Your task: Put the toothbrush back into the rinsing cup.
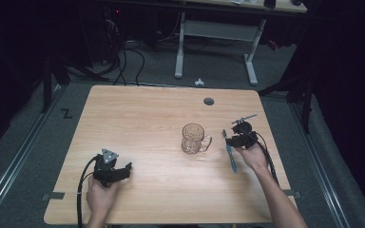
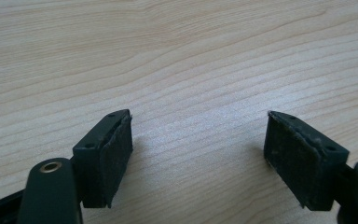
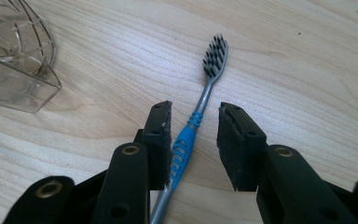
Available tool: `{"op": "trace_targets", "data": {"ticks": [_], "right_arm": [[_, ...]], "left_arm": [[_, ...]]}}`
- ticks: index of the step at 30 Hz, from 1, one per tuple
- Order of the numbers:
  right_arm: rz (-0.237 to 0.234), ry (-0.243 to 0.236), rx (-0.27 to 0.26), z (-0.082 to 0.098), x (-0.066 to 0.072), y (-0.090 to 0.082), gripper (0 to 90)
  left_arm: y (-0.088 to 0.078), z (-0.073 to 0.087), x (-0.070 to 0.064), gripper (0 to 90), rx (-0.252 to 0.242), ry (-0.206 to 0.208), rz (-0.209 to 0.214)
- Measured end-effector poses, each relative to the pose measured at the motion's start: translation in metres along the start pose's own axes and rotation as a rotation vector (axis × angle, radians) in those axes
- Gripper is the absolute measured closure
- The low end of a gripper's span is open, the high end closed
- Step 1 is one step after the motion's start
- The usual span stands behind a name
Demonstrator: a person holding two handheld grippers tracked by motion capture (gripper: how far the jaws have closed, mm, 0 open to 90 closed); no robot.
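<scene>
- Lying flat on the table (image 1: 161, 118), the blue toothbrush (image 1: 229, 153) is right of the glass mug (image 1: 193, 138), under the right gripper (image 1: 241, 137); the left gripper (image 1: 116, 171) rests near-left.
- Left gripper (image 2: 198, 154): jaws wide, bare wood between.
- Right gripper (image 3: 195, 144): jaws half-open astride the toothbrush (image 3: 186, 144) handle, left pad touching.

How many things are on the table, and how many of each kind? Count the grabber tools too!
Toothbrush, blue and grey: 1
Clear glass mug with a handle: 1
Black grippers, left gripper and right gripper: 2
Total: 4
</scene>
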State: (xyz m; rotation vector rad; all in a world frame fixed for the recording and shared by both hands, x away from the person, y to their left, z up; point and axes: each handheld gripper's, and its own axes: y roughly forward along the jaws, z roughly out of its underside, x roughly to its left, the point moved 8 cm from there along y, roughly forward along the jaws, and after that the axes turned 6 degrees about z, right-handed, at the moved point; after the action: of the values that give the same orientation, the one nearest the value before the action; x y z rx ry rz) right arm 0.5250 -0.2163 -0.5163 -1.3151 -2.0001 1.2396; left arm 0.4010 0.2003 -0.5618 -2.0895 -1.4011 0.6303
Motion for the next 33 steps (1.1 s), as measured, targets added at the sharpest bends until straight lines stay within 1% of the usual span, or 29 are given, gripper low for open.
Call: {"op": "trace_targets", "data": {"ticks": [4,5,6,10,19,33], "right_arm": [[0.001,0.001,0.023,0.001,0.001,0.005,65.9],[0.0,-0.005,0.024,0.002,0.001,0.006,66.0],[-0.001,0.001,0.029,0.002,0.001,0.007,66.1],[-0.004,-0.001,0.046,0.003,0.002,0.01,66.4],[-0.006,0.002,0.069,0.005,0.003,0.016,67.2],[-0.016,0.004,0.101,0.007,0.002,0.021,72.5]], "left_arm": [[0.0,0.0,0.0,24.1,0.0,0.0,0.0],[0.0,0.0,0.0,24.2,0.0,0.0,0.0],[0.0,0.0,0.0,24.1,0.0,0.0,0.0],[0.0,0.0,0.0,24.1,0.001,0.0,0.0],[0.0,0.0,0.0,24.2,0.0,0.0,0.0],[0.0,0.0,0.0,24.2,0.0,0.0,0.0]]}}
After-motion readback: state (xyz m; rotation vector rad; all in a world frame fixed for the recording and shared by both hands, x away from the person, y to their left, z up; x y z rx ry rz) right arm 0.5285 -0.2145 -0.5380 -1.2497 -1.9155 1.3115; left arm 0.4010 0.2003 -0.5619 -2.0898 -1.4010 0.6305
